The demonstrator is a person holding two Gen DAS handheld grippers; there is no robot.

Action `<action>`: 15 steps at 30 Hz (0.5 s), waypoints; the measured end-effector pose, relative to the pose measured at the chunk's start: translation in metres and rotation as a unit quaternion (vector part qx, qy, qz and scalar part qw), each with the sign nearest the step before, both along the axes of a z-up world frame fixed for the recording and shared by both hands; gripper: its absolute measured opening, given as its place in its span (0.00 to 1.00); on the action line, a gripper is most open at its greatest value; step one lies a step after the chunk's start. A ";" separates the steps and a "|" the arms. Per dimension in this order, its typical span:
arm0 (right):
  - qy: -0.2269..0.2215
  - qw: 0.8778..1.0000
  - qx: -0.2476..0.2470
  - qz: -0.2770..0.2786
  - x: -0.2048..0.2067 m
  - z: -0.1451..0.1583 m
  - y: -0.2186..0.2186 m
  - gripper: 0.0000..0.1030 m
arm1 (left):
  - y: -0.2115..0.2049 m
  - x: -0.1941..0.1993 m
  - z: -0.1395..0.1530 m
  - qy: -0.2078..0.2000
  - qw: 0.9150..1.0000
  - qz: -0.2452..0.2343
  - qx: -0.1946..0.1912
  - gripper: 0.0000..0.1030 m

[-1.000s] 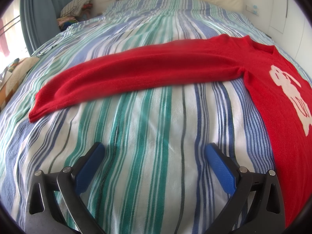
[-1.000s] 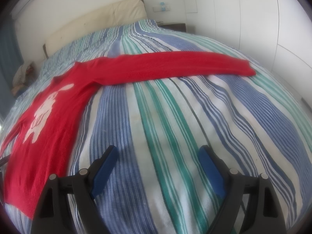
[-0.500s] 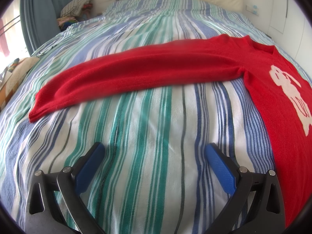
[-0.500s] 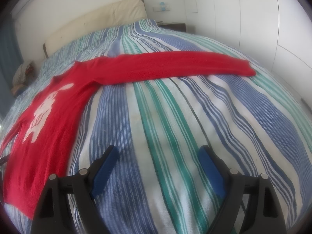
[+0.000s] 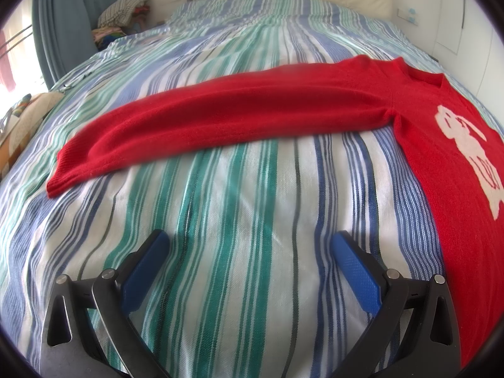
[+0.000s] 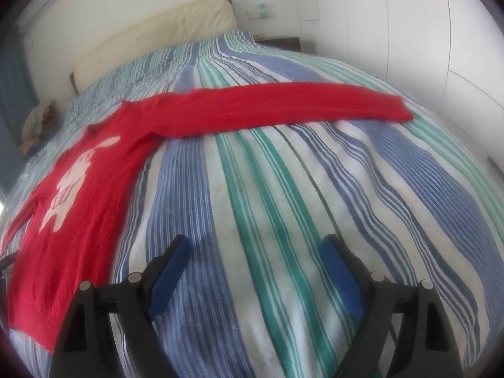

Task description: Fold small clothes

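A red sweater (image 5: 419, 132) with a white rabbit figure lies flat on the striped bed. Its left sleeve (image 5: 220, 116) stretches out to the left in the left wrist view. Its right sleeve (image 6: 283, 107) stretches out to the right in the right wrist view, where the body (image 6: 72, 195) lies at the left. My left gripper (image 5: 249, 245) is open and empty, over bare sheet below the left sleeve. My right gripper (image 6: 255, 249) is open and empty, over bare sheet below the right sleeve.
The bed sheet (image 5: 236, 208) is striped blue, green and white. A cream headboard (image 6: 157, 31) stands at the far end. A pile of clothes (image 5: 123, 15) and a blue curtain (image 5: 63, 15) are at the far left. White wardrobes (image 6: 409, 31) stand at the right.
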State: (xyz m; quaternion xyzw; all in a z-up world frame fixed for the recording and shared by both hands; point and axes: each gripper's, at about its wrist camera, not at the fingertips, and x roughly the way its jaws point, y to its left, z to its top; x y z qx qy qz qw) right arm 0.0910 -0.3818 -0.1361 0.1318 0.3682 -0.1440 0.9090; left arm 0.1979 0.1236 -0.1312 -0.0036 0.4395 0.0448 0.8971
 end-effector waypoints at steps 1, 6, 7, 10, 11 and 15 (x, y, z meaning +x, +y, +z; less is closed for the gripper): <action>0.000 1.000 0.001 0.000 0.000 0.000 0.000 0.82 | 0.000 0.000 0.000 0.000 1.000 0.000 0.000 1.00; -0.001 1.000 0.002 -0.002 -0.002 0.001 0.001 0.82 | 0.000 0.000 0.000 0.000 1.000 0.000 0.000 1.00; -0.001 1.000 0.001 -0.001 -0.002 0.001 0.001 0.82 | 0.001 0.000 0.000 0.000 1.000 0.000 0.000 1.00; 0.001 1.000 -0.003 -0.001 -0.002 0.000 0.002 0.82 | 0.000 0.000 0.000 0.000 1.000 0.000 0.000 1.00; 0.001 1.000 -0.004 -0.001 -0.001 0.000 0.003 0.82 | 0.000 0.000 0.000 0.000 1.000 0.000 0.000 1.00; 0.000 1.000 -0.003 -0.001 -0.001 0.000 0.003 0.82 | 0.001 -0.001 0.000 0.000 1.000 0.000 0.000 1.00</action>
